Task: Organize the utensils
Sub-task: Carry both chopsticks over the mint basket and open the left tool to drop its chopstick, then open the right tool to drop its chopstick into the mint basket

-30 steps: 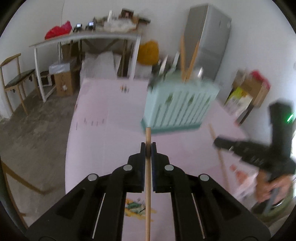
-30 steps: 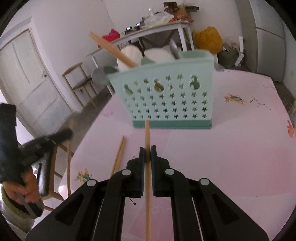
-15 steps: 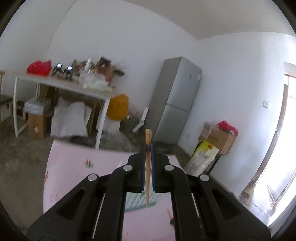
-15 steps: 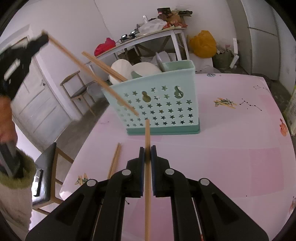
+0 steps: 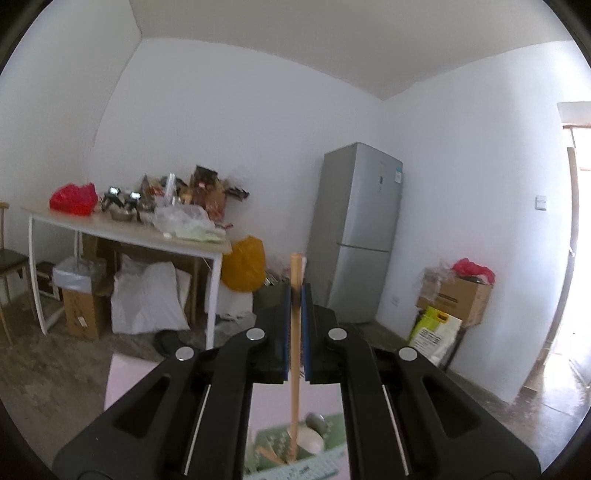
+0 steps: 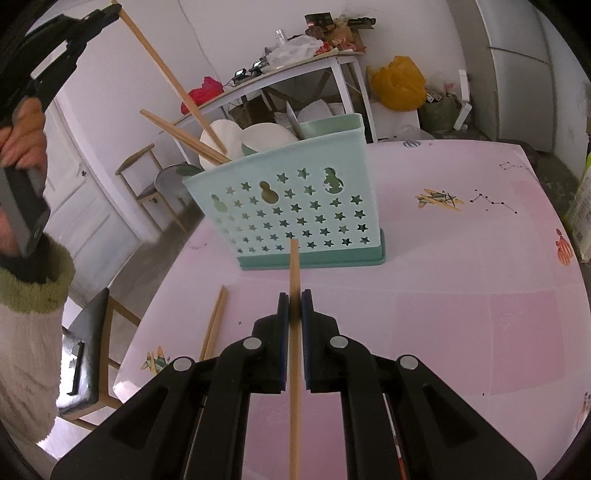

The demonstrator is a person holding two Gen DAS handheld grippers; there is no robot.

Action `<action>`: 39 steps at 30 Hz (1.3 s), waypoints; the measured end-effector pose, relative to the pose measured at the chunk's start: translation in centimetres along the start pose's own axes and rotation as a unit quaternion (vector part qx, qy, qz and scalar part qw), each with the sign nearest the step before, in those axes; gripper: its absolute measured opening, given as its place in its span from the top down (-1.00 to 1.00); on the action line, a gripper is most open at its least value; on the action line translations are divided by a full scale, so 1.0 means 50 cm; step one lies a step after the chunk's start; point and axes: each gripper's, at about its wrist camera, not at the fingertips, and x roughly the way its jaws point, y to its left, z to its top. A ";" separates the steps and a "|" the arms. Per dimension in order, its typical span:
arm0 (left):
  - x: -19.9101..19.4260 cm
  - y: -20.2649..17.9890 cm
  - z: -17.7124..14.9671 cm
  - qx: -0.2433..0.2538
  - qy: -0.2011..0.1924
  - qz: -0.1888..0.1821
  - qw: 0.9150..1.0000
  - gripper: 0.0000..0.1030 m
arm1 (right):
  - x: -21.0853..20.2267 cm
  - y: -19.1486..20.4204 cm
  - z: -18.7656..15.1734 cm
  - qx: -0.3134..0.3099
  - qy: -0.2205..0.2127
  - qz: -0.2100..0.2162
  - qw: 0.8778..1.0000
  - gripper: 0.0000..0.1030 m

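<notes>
A mint-green utensil caddy (image 6: 295, 206) with star holes stands on the pink table (image 6: 443, 295). It holds white spoons (image 6: 258, 136) and a leaning chopstick (image 6: 184, 138). My left gripper (image 6: 110, 9), high at the upper left, is shut on a wooden chopstick (image 6: 173, 79) whose lower end reaches into the caddy's left part. In the left wrist view that gripper (image 5: 295, 291) points level at the room, and its chopstick (image 5: 294, 369) hangs down to the caddy (image 5: 273, 443). My right gripper (image 6: 294, 306) is shut on another chopstick (image 6: 294, 266), tip just short of the caddy's base.
Two loose chopsticks (image 6: 214, 321) lie on the table left of my right gripper. A chair (image 6: 85, 354) stands at the table's left edge. A person's hand (image 6: 22, 136) and knit sleeve (image 6: 33, 295) fill the left side. A cluttered side table (image 5: 129, 229) and fridge (image 5: 354, 236) stand behind.
My left gripper rose and tipped up to level with its chopstick, whose lower end now sits in the caddy. My right gripper drew back slightly, still holding its chopstick.
</notes>
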 end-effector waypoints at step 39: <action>-0.182 0.109 -0.213 -0.056 0.062 0.078 0.993 -0.62 | -0.157 0.124 0.150 -0.090 -0.162 -0.003 0.983 0.87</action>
